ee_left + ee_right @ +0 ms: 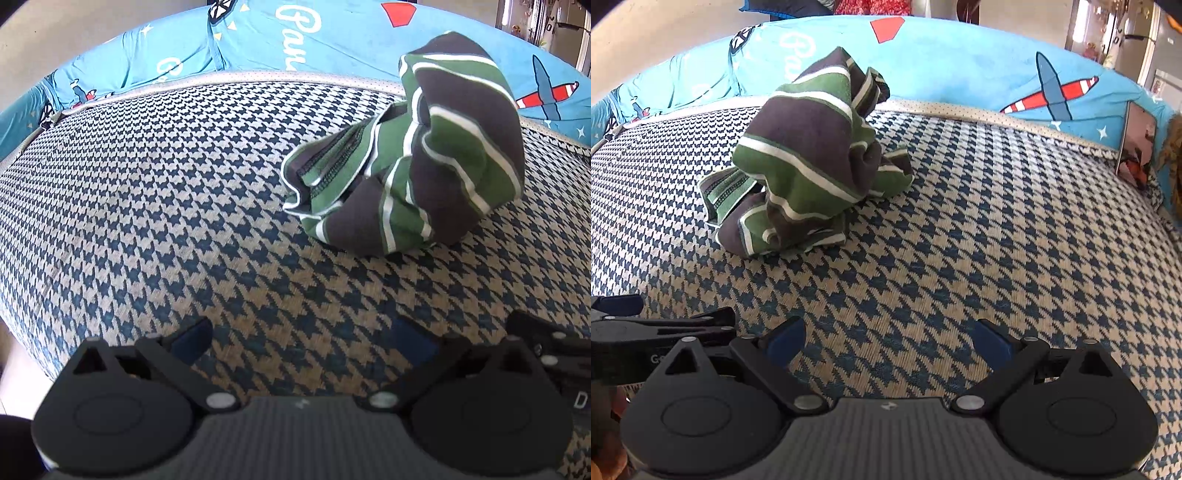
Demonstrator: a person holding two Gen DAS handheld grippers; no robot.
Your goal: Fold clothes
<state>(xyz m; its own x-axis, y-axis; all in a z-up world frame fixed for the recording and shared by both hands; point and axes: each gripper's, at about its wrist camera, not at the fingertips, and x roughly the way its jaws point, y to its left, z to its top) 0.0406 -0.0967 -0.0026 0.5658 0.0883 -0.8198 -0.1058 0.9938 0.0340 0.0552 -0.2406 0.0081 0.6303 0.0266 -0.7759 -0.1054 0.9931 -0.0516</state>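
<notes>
A houndstooth mat (155, 206) in dark blue and beige is covering the wide working surface, and behind it a bright blue sheet (332, 40) printed with aeroplanes, stars and white lettering is running along the far edge. The striped garment (417, 162), banded in green, dark brown and thin white, is sitting on the mat as 1 crumpled heap, bunched up high with a stitched hem edge (325, 166) spilling out toward the left gripper's side. It is lying unfolded, well ahead of both tools. The left gripper (306, 343) is hovering low over bare mat with its 2 blue-padded fingers spread apart and holding nothing; the right gripper (890, 339) is doing the same just beside it, jaws wide and empty. Judging from the heap, folding is calling for the cloth to be spread flat, so each gripper is probably best aiming for a separate edge or corner rather than the thick middle, pinching only 1 layer, and pulling apart gently so the knit is not dragging the mat. The exposed hem is looking like the easiest grab. In the right wrist view a small upright card or picture (1137, 144) is standing at the far right edge, and a bright doorway (1108, 33) is showing beyond.
</notes>
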